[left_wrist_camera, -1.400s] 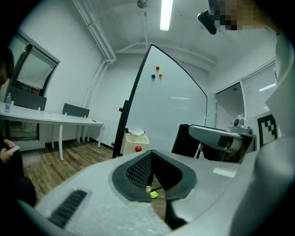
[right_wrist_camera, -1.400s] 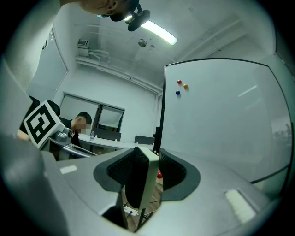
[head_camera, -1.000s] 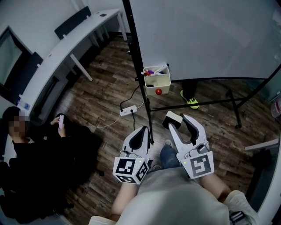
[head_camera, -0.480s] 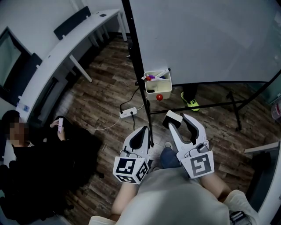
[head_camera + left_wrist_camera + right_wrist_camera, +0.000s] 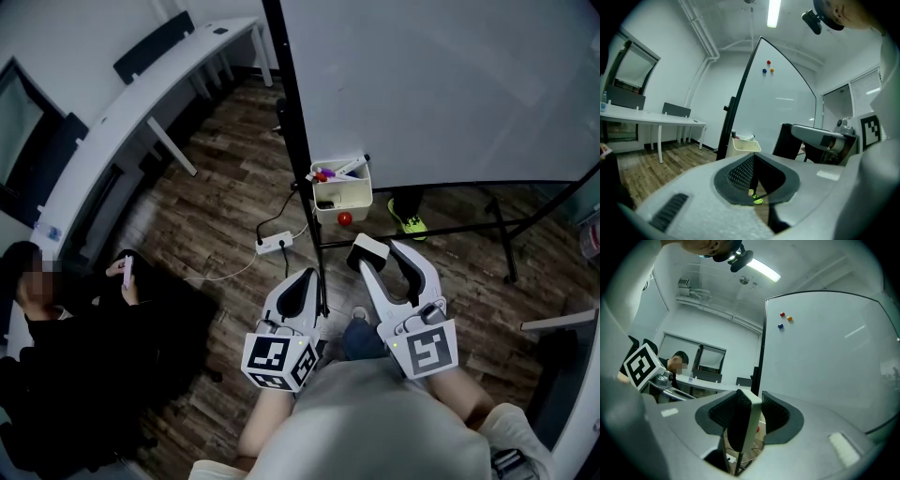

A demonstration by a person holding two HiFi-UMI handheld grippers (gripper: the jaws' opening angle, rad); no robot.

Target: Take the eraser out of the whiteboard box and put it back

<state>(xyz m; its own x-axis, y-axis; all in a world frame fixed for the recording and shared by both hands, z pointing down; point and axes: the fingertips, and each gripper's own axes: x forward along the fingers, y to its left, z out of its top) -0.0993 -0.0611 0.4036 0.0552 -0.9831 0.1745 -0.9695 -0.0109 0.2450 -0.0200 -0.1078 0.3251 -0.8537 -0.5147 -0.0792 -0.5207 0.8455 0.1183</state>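
Note:
The white whiteboard box [image 5: 341, 199] hangs at the lower left corner of the whiteboard [image 5: 422, 84], with markers [image 5: 339, 170] sticking out and a red magnet [image 5: 344, 217] on its front. My right gripper [image 5: 375, 255] is shut on the white eraser [image 5: 368, 249], a short way in front of the box and below it in the head view. In the right gripper view the eraser [image 5: 751, 427] stands upright between the pads, dark felt to the left. My left gripper [image 5: 302, 281] is shut and holds nothing; its view shows the box [image 5: 745, 145] ahead.
A seated person [image 5: 56, 309] with a phone is at the left. A power strip [image 5: 274, 240] and its cable lie on the wood floor by the black whiteboard stand [image 5: 497, 234]. A long white desk [image 5: 141, 94] runs along the far left. A green shoe [image 5: 405, 214] shows behind the board.
Both grippers have moved toward the whiteboard, so the box now sits lower and closer in the head view. The eraser stays gripped in the right gripper.

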